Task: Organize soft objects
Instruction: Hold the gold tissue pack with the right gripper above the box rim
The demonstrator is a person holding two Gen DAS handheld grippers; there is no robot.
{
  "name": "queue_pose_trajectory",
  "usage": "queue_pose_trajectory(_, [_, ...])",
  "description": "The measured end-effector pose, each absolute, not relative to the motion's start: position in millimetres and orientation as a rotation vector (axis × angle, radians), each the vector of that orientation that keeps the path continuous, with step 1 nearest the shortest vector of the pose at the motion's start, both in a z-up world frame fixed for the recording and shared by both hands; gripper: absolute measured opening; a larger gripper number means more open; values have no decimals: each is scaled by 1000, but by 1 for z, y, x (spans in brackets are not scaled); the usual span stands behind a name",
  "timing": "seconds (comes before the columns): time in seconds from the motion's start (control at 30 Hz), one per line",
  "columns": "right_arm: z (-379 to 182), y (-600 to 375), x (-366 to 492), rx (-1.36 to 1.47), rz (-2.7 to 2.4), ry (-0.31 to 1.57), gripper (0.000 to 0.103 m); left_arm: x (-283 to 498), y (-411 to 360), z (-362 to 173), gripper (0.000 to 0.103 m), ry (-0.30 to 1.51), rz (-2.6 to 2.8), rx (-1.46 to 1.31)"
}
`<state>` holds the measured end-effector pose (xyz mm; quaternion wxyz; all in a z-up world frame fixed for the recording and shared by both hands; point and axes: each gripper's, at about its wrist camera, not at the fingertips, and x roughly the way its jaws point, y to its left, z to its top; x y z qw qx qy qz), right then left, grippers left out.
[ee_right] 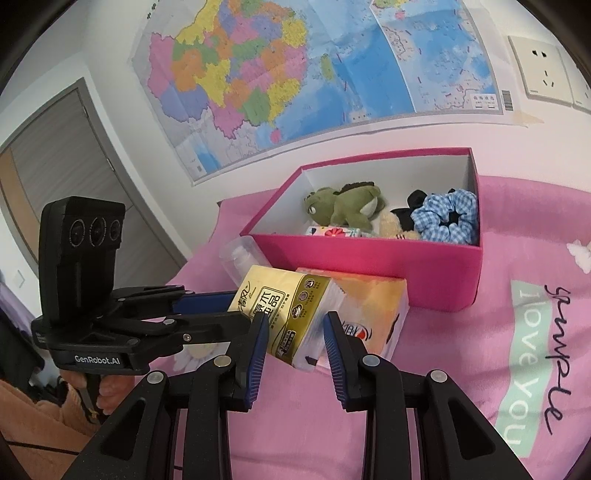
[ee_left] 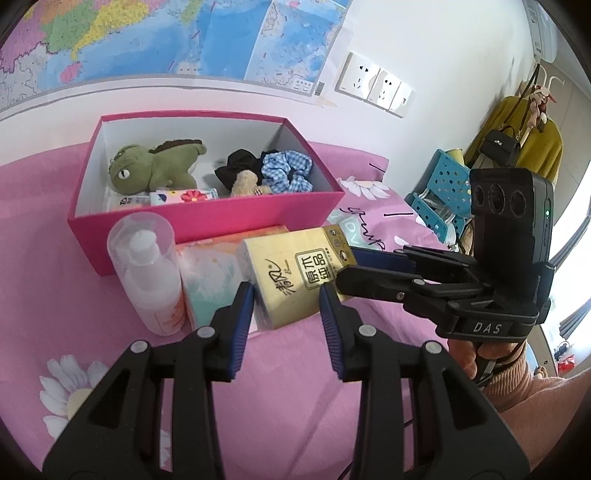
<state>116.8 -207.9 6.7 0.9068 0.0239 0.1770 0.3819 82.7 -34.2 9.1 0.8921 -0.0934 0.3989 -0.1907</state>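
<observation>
Yellow plastic wrap with dark printed characters marks the tissue pack (ee_left: 291, 273) (ee_right: 280, 306) I am working on. It sits tilted in front of the open pink cardboard box (ee_left: 207, 218) (ee_right: 369, 254), leaning against an orange-and-white soft tissue pack (ee_left: 210, 258) (ee_right: 376, 314) that lies on the pink flowered bedsheet (ee_left: 288, 369) (ee_right: 443, 369).

My left gripper (ee_left: 286, 291) (ee_right: 238, 308) has the yellow pack between its blue-padded fingers. The jaws are narrowed onto its sides, and the pads seem to press on the wrap. My right gripper (ee_right: 295, 321) (ee_left: 345, 267) comes in from the other side and is closed the same way on the end of the pack that carries the gold label strip. Both grippers look to be gripping the one pack.

Just beside the packs, on the left in the left wrist view, stands a clear plastic pump bottle (ee_left: 147, 266) (ee_right: 240, 254) with a transparent cap and pale contents, close to the front wall of the box.

Inside the box I see:
- a green plush dinosaur (ee_left: 155, 166) (ee_right: 347, 206) lying on its side
- a small flower-printed packet (ee_left: 184, 195) (ee_right: 332, 232) against the front wall, below the dinosaur
- a tan plush toy (ee_left: 245, 182) near the middle
- a black fabric piece (ee_left: 236, 166) behind the tan toy
- a blue-and-white checked scrunchie (ee_left: 286, 171) (ee_right: 443, 218) at the far end, touching the black piece

A large coloured wall map (ee_left: 184, 33) (ee_right: 295, 74) hangs above the bed, behind the box.
</observation>
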Motion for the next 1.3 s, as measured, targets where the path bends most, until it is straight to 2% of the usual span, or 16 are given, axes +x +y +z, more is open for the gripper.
queue_pose_trajectory(1.3, [37, -204, 128, 36, 780, 298, 31, 108, -25, 24, 38, 778, -382, -176])
